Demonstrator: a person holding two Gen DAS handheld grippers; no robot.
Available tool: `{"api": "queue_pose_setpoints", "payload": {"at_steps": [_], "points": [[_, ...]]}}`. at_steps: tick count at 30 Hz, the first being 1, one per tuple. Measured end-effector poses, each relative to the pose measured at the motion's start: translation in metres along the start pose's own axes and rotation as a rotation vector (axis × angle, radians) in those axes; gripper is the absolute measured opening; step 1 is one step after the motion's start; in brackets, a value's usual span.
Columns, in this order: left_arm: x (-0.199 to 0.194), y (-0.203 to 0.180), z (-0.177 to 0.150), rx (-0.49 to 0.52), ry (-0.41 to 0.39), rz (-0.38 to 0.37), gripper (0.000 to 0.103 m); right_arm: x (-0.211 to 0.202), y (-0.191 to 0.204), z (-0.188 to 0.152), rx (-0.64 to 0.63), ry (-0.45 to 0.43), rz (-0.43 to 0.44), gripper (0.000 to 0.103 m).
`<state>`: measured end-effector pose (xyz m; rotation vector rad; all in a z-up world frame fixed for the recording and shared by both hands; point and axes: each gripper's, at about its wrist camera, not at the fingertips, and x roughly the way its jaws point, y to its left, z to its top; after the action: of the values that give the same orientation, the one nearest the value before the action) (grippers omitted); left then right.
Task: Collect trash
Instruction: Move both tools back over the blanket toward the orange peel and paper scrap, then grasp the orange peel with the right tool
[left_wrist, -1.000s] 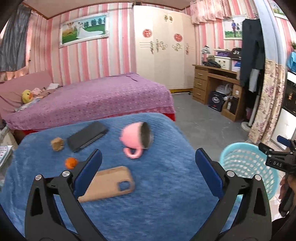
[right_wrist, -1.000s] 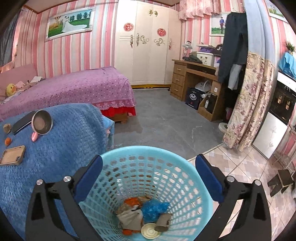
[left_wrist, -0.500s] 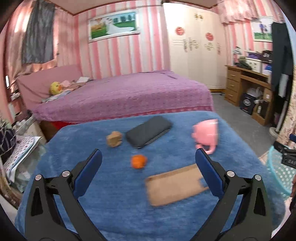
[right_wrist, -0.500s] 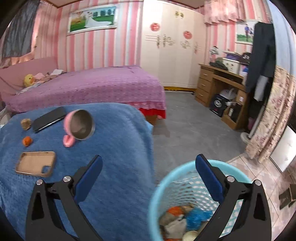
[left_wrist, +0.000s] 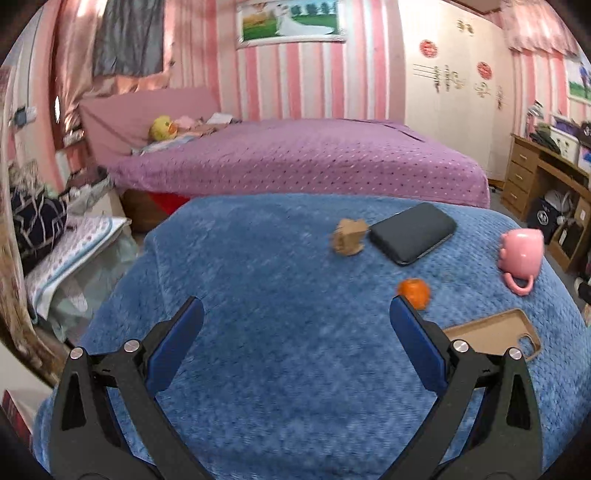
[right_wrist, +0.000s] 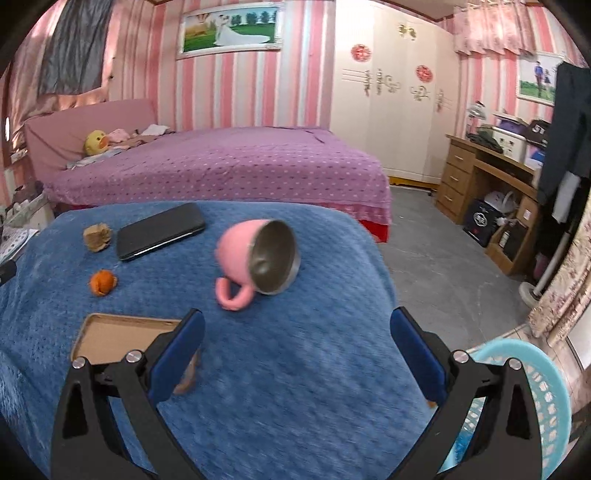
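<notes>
On the blue blanket (left_wrist: 277, 280) lie two bits of trash: a crumpled brown paper lump (left_wrist: 348, 236) (right_wrist: 96, 236) and an orange peel (left_wrist: 414, 292) (right_wrist: 102, 283). My left gripper (left_wrist: 295, 319) hovers open over the blanket, its right fingertip just below the orange peel, nothing between the fingers. My right gripper (right_wrist: 295, 321) is open and empty above the blanket's near right part. The light blue trash basket (right_wrist: 535, 398) shows at the lower right of the right wrist view, partly behind the right finger.
A black phone (left_wrist: 413, 232) (right_wrist: 159, 230), a tipped pink mug (left_wrist: 521, 254) (right_wrist: 255, 258) and a tan phone case (left_wrist: 495, 334) (right_wrist: 122, 336) lie on the blanket. A purple bed (left_wrist: 295, 162) stands behind, a wooden desk (right_wrist: 491, 184) at the right.
Both grippers have swung left, away from the basket and over the blanket. The basket has slid to the right edge of the right wrist view. Both stay open.
</notes>
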<state>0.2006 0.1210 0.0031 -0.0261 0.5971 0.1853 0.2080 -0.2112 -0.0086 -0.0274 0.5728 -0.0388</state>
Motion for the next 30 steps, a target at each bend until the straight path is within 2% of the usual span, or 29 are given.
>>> {"api": "queue_pose_setpoints", "payload": {"at_steps": [9,19,24,25,27,30], "points": [[0.028,0.048,-0.012,-0.091,0.074,0.051,0.097,0.028,0.069,0.008,-0.106,0.001,0.096,0.098],[0.050,0.064,-0.018,-0.079,0.109,0.104,0.097,0.057,0.140,0.008,-0.225,0.034,0.192,0.098],[0.059,0.068,-0.017,-0.094,0.125,0.107,0.097,0.064,0.168,0.008,-0.287,0.045,0.241,0.097],[0.059,0.068,-0.017,-0.096,0.127,0.108,0.097,0.066,0.174,0.009,-0.303,0.051,0.253,0.096],[0.062,0.070,-0.016,-0.100,0.133,0.111,0.097,0.071,0.182,0.011,-0.325,0.070,0.272,0.080],[0.063,0.071,-0.016,-0.101,0.139,0.115,0.097,0.083,0.191,0.016,-0.318,0.111,0.322,0.074]]}}
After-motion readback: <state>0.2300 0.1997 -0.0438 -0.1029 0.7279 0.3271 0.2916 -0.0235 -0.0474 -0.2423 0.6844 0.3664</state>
